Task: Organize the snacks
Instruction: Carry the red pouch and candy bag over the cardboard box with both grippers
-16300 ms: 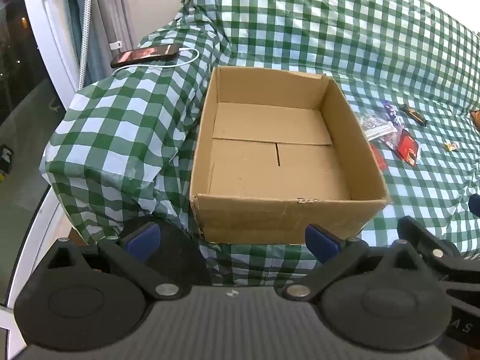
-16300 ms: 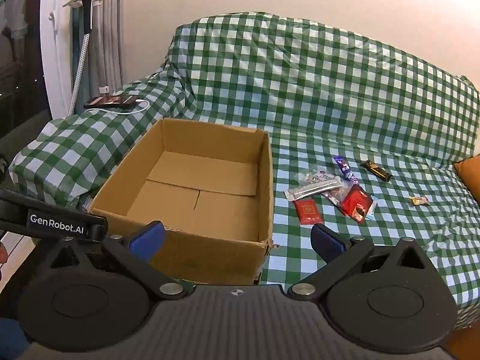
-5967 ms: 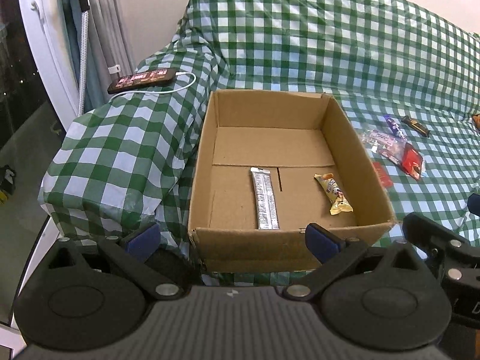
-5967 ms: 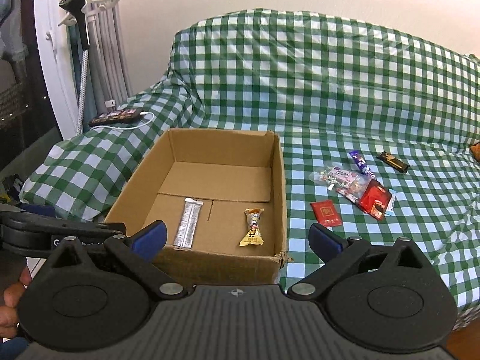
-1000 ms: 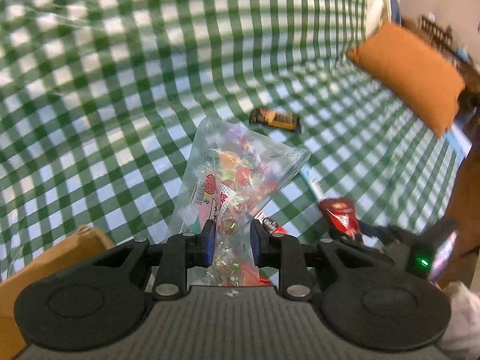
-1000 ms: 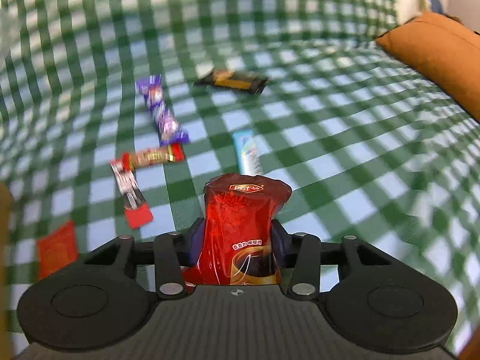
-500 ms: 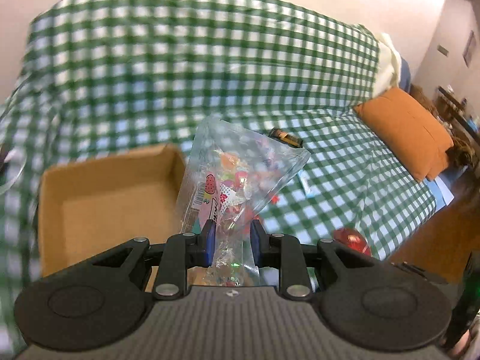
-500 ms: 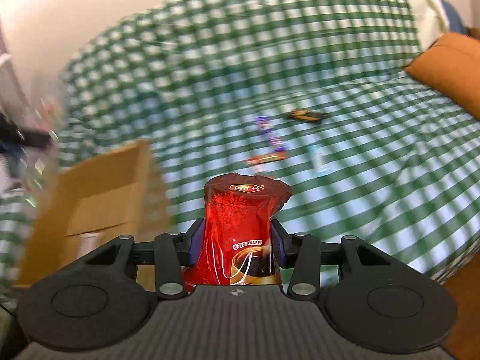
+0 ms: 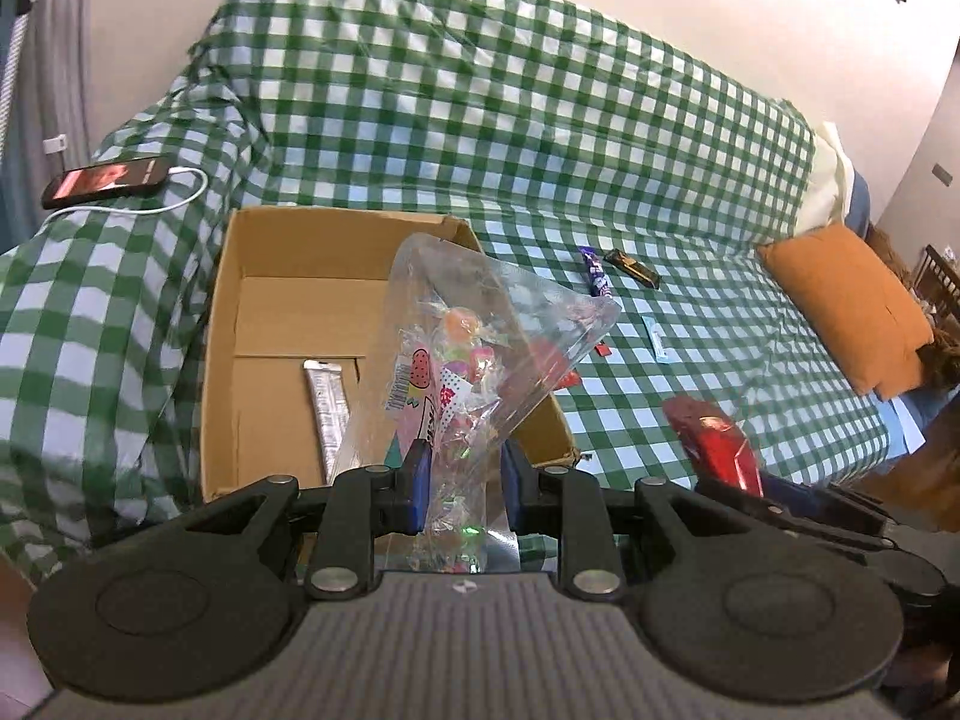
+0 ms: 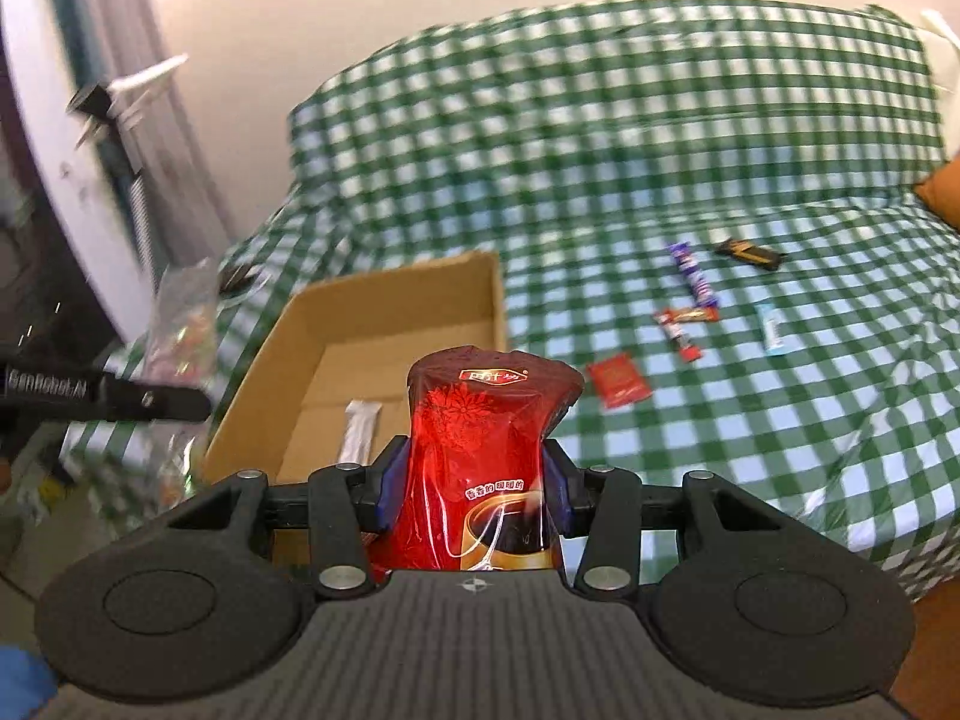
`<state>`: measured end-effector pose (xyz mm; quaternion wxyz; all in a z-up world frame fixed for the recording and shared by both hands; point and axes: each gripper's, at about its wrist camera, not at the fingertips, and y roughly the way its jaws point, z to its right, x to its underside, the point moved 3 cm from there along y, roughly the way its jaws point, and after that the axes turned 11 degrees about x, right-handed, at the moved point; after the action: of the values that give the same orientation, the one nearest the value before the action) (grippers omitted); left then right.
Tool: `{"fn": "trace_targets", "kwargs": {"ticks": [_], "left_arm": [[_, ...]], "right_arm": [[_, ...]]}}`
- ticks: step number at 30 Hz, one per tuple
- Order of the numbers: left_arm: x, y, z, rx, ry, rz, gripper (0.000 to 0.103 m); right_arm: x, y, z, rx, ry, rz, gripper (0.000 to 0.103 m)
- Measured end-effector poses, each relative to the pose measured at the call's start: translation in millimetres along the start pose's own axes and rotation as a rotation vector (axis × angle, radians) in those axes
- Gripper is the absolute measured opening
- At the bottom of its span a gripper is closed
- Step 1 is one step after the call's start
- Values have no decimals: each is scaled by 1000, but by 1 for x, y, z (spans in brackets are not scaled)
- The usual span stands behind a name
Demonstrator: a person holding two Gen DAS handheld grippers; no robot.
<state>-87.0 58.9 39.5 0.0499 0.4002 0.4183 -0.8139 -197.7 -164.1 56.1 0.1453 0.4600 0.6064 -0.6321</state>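
Note:
My left gripper (image 9: 462, 483) is shut on a clear bag of candies (image 9: 474, 348) and holds it above the near edge of the open cardboard box (image 9: 222, 360). A silver bar (image 9: 327, 402) lies inside the box. My right gripper (image 10: 474, 489) is shut on a red snack packet (image 10: 486, 420), in front of the box (image 10: 396, 306) and to its right. The red packet also shows in the left wrist view (image 9: 714, 438). Several small snacks lie on the green checked sofa cover: a purple bar (image 10: 693, 273), a dark bar (image 10: 747, 252), a flat red packet (image 10: 618, 381), a light blue stick (image 10: 771, 327).
A phone (image 9: 105, 180) on a white cable rests on the sofa arm left of the box. An orange cushion (image 9: 846, 306) lies at the right end of the sofa. The sofa's front edge drops to the floor at the right.
Both grippers have swung back from the snack pile toward the box, each carrying its packet. The box now fills the left middle of both views.

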Motion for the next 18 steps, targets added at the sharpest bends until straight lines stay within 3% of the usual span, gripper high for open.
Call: {"fn": "trace_targets", "kwargs": {"ticks": [6, 18], "left_arm": [[12, -11, -2, 4, -4, 44, 27], [12, -2, -18, 10, -39, 43, 27]], "right_arm": [[-1, -8, -15, 17, -59, 14, 49], [-2, 2, -30, 52, -129, -22, 49]]}}
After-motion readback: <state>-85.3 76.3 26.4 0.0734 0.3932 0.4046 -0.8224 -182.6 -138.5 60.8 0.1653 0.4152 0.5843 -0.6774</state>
